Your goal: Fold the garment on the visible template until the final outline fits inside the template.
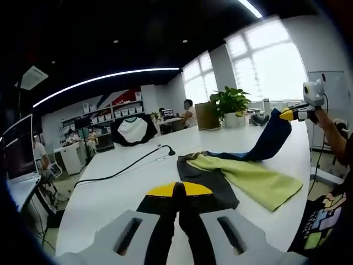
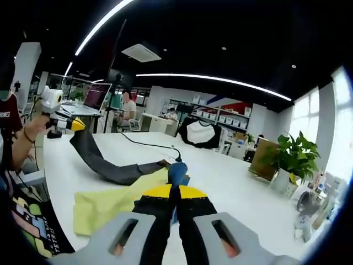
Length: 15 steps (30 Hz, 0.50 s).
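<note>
Left claw [image 1: 177, 190]: yellow-tipped jaws were seen pressed together on a dark charcoal part of the garment [image 1: 220, 176], the cloth running down between them toward the camera. In the right gripper view the same claw [image 2: 77, 125] was seen raised above the surface's near edge, held by a person's hand [image 2: 34, 132], with a dark sleeve hanging from it in a slack curve down to the surface [image 2: 231, 182].

Right claw [image 2: 176, 191]: jaws were seen closed on a blue part of the garment, a blue fold bunched just ahead of the tips. In the left gripper view this claw [image 1: 287, 115] was seen lifted near the surface's far right edge, a navy-blue sleeve stretched from it down to the garment's body.

Garment: multi-coloured, with a yellow-green panel spread flat, charcoal and blue parts beside it. It was lying on the white surface, toward the person's edge, with both sleeves drawn up and outward. The hold was judged to serve spreading or aligning the cloth before a fold; folding was judged barely begun. No template outline could be made out beneath the cloth.

Cable [image 1: 124, 168]: black, laid across the surface from its far-left edge to a point just beside the garment.

Potted plant [image 1: 230, 105]: stood at the surface's far edge, well apart from the garment.

Black-and-white shirt [image 1: 132, 130]: displayed beyond the surface, in the room behind.
</note>
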Each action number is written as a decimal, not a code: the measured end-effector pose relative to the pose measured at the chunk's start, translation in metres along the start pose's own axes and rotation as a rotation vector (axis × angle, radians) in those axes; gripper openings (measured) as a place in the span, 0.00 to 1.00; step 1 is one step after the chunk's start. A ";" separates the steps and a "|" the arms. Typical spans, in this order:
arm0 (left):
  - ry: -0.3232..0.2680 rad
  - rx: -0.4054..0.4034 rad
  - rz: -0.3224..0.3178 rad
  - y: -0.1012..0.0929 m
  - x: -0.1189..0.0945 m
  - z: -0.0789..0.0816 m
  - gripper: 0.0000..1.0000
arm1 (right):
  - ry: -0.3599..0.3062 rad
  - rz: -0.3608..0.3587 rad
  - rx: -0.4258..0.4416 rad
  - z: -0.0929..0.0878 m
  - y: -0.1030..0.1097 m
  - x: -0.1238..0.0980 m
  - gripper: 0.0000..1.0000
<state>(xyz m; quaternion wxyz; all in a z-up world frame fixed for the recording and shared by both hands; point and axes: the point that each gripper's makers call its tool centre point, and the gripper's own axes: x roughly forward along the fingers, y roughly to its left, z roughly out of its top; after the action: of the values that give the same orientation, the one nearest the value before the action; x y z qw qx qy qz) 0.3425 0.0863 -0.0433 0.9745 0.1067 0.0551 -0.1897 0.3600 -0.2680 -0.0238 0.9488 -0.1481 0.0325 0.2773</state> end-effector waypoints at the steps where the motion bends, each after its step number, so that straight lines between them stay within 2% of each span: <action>1: 0.000 0.006 0.003 0.002 0.001 0.001 0.03 | -0.005 -0.011 0.007 0.001 -0.003 -0.001 0.00; 7: 0.015 0.025 0.040 0.019 0.000 0.001 0.03 | 0.003 -0.061 0.005 -0.002 -0.025 -0.004 0.00; 15: 0.048 0.056 0.075 0.039 -0.001 0.000 0.03 | 0.007 -0.119 0.016 -0.014 -0.044 -0.006 0.00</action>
<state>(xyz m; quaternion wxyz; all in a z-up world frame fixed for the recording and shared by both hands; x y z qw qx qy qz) 0.3568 0.1216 -0.0361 0.9759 0.1405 0.0691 -0.1519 0.3784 -0.3108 -0.0247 0.9646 -0.1434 0.0292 0.2194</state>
